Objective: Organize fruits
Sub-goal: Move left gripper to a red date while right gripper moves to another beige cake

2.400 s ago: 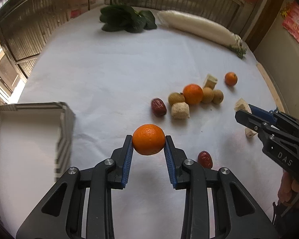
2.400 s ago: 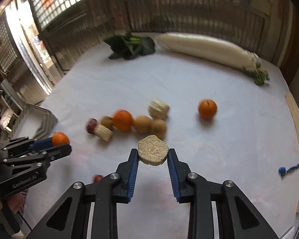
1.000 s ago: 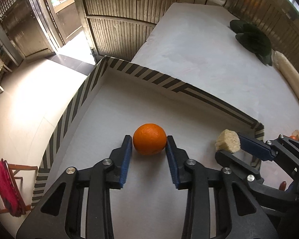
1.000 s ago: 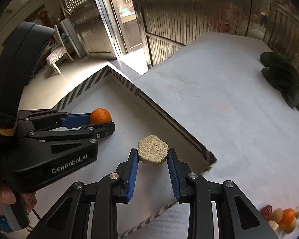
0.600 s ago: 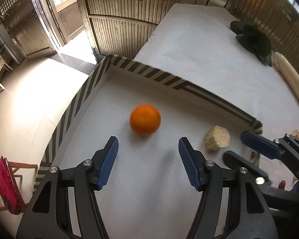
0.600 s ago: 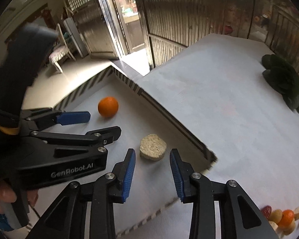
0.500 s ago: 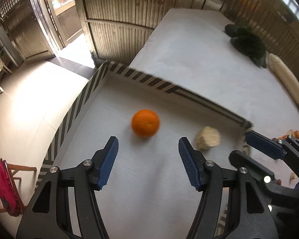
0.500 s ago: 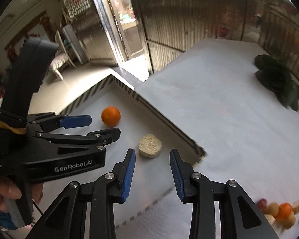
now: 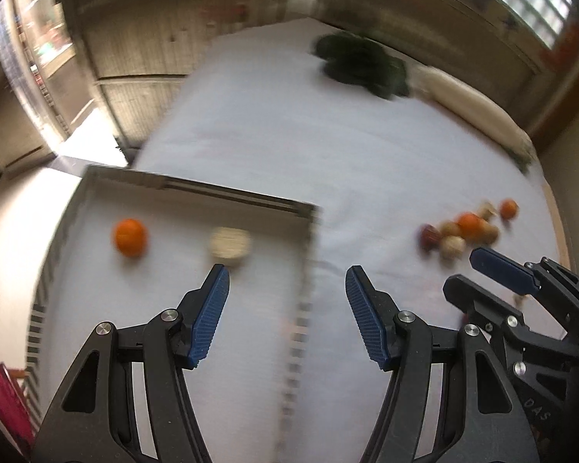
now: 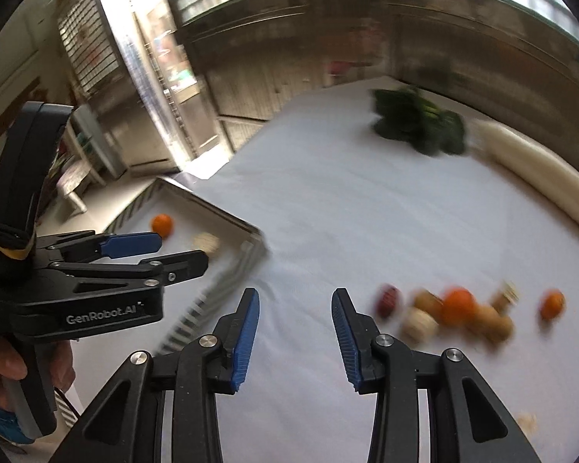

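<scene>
Both the left tongs (image 9: 287, 276) and right tongs (image 10: 295, 299) gape apart, holding nothing. An orange (image 9: 130, 237) lies in the box (image 9: 308, 239), far left of them; more fruit (image 10: 457, 314) sits right on the worktop (image 9: 289, 135).

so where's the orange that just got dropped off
In the left wrist view the orange lies inside the striped box, on its left side, with the pale chunk to its right.
</scene>
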`<state>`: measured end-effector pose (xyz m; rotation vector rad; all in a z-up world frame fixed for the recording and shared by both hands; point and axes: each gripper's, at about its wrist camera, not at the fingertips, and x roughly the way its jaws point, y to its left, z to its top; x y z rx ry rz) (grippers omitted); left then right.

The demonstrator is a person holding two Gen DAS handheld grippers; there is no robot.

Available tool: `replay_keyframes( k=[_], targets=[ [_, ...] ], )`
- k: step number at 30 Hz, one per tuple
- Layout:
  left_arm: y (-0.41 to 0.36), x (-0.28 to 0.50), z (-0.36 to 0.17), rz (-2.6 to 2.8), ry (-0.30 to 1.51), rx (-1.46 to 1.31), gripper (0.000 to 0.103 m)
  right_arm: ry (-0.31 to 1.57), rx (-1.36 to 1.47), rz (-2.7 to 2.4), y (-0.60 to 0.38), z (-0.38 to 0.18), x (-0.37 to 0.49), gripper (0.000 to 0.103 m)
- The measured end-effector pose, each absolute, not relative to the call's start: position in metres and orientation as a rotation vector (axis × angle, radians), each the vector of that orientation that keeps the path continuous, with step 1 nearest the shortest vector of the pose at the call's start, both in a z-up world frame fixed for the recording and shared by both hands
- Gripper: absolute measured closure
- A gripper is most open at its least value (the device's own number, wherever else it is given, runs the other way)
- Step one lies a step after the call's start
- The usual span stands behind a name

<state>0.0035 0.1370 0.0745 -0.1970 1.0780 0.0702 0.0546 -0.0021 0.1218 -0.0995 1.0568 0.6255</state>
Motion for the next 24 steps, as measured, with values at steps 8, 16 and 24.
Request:
replay_keyframes(
  k=[8, 16, 24],
  targets=[
    [0.061, 0.014, 0.063, -0.093, 1.134, -0.138, 0.040, 1.083, -0.049, 0.430, -0.093, 0.114, 0.042, 0.065],
    [-0.004, 0.013, 0.047, -0.219, 1.188, -0.085, 0.040, 1.133, -0.023, 0.265, -0.173, 0.092, 0.037, 0.065],
    [-0.032, 0.015, 0.031, -0.252, 1.233, -0.060, 0.040, 1.135, -0.006, 0.247, -0.205, 0.083, 0.035, 0.063]
  ],
)
